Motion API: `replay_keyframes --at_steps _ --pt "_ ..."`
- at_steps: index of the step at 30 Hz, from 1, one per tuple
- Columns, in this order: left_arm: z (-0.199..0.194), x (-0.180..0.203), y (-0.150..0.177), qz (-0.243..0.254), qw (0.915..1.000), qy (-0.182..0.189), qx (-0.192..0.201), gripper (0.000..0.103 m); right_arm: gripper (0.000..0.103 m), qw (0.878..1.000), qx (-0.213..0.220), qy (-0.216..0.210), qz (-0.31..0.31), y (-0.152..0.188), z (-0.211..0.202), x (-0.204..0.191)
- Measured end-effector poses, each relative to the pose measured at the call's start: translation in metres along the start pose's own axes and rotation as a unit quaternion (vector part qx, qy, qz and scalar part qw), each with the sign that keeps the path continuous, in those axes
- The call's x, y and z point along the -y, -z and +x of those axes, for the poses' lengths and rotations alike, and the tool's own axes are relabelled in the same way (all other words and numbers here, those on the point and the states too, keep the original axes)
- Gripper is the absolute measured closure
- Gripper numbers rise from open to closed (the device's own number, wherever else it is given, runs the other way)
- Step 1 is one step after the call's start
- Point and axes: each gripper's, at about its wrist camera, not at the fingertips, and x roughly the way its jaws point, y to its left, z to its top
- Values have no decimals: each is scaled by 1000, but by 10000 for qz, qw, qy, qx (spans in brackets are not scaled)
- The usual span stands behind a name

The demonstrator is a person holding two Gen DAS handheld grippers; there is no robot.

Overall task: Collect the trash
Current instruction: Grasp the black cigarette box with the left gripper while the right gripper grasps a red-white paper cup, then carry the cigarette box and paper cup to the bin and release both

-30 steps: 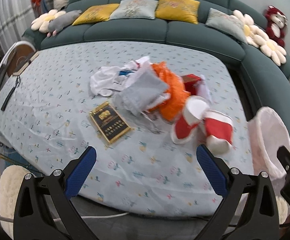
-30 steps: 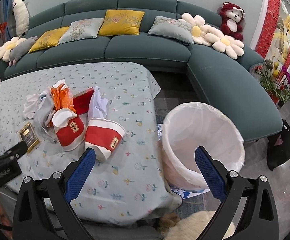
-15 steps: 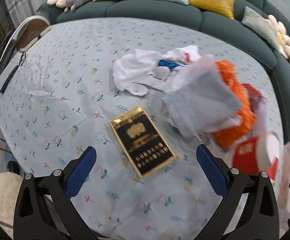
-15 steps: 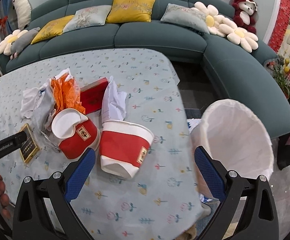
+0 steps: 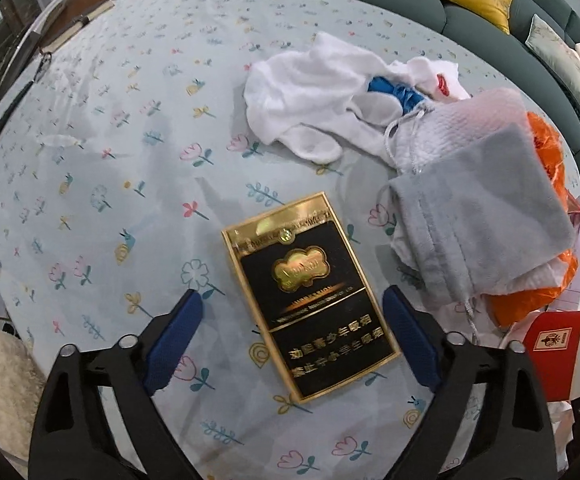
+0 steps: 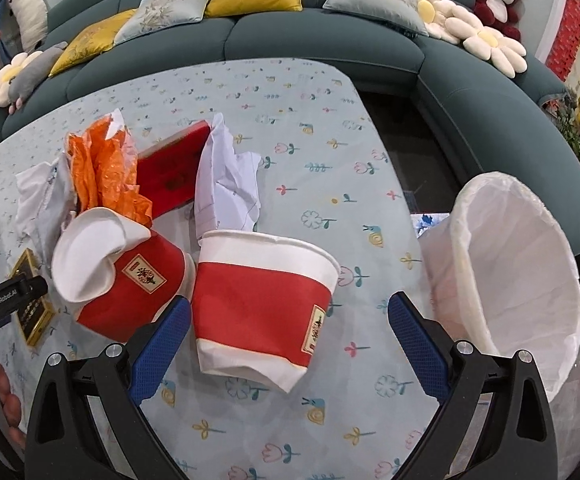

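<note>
Both tongs have dropped closer to the table since the earlier frames: left gripper (image 5: pixel 291 330) now straddles the black-and-gold box (image 5: pixel 307 300), jaws spread and closing with nothing pinched yet, while right gripper (image 6: pixel 290 332) hangs spread over the tipped red paper cup (image 6: pixel 264 300), its left pad beside the crushed cup (image 6: pixel 120 276). Box lies flat and skewed between the left pads, so they could slide off its thin edges or bunch the tablecloth (image 5: pixel 90 200). Right pads may squash the soft cup or nudge its neighbour; the bin (image 6: pixel 517 280) sits just right of that gripper.
</note>
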Motion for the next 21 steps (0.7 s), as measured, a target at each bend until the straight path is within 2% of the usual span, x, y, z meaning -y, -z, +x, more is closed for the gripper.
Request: replay_keyframes --at_steps 3,7,12,14,15,16,17,18,21 --pt "-1 3 1 125 9999 -57 102 22 9 9999 -99 -19 38 1 10 -1" --pt "-6 13 5 350 9991 -90 232 41 11 9997 -209 -110 118 3 20 -1" --pt "-11 16 9 377 9991 68 186 44 41 9983 -397 -381 187 7 28 -1" --pt "-15 17 16 400 9990 127 170 45 45 9980 -402 -448 182 9 27 -1" --pt "-17 17 21 411 9989 137 166 45 51 9979 -392 -475 184 10 25 -1" --pt "-20 19 25 428 9988 161 164 45 59 9979 -361 -499 184 11 23 -1" --pt "-23 21 28 445 9987 193 167 45 71 9979 -349 -526 173 12 21 0" --pt "-27 23 32 461 9986 203 172 45 78 9975 -363 -579 169 12 19 0" --pt "-36 30 37 509 9981 274 195 45 78 9972 -346 -634 195 14 13 5"
